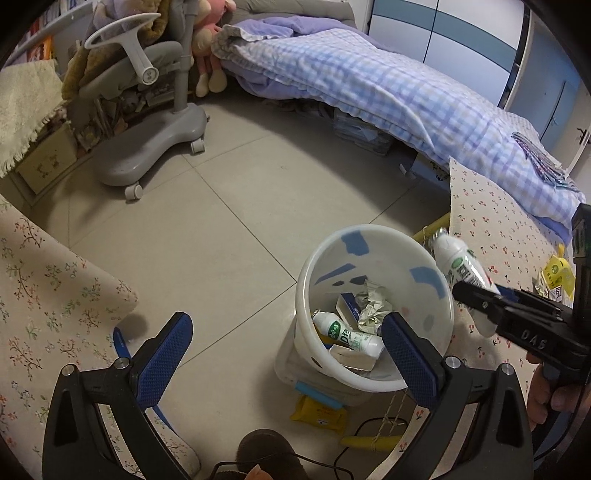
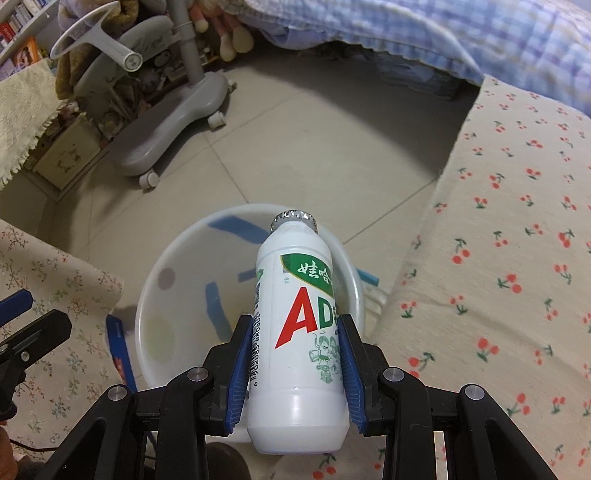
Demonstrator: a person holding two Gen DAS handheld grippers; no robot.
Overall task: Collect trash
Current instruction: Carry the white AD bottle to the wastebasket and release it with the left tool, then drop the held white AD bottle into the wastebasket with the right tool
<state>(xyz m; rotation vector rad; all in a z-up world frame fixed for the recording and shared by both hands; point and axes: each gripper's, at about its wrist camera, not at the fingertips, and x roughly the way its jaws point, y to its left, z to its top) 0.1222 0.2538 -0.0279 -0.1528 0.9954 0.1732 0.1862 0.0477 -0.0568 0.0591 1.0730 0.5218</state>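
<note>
My right gripper (image 2: 295, 373) tilts steeply down, its blue pads pressed on the white drink bottle (image 2: 295, 332), whose foil cap reaches over the rim of the white bin (image 2: 147, 295). My left gripper (image 1: 284, 354) stands spread wide and empty just before the bin. Trash inside the bin is partly hidden.

The floor (image 1: 236, 206) is laid in large pale grey tiles with thin dark joints, evenly lit. A grey child's chair (image 1: 147, 122) on castors stands at the far left beside a bookshelf (image 1: 37, 33), with soft toys (image 1: 210, 55) heaped behind it. Along the far side runs a bed under a blue-and-white checked quilt (image 1: 388, 92), blue and white wardrobe doors (image 1: 461, 40) behind it, and cloths (image 2: 509, 240) printed with cherries and flowers cover the near surfaces.
</note>
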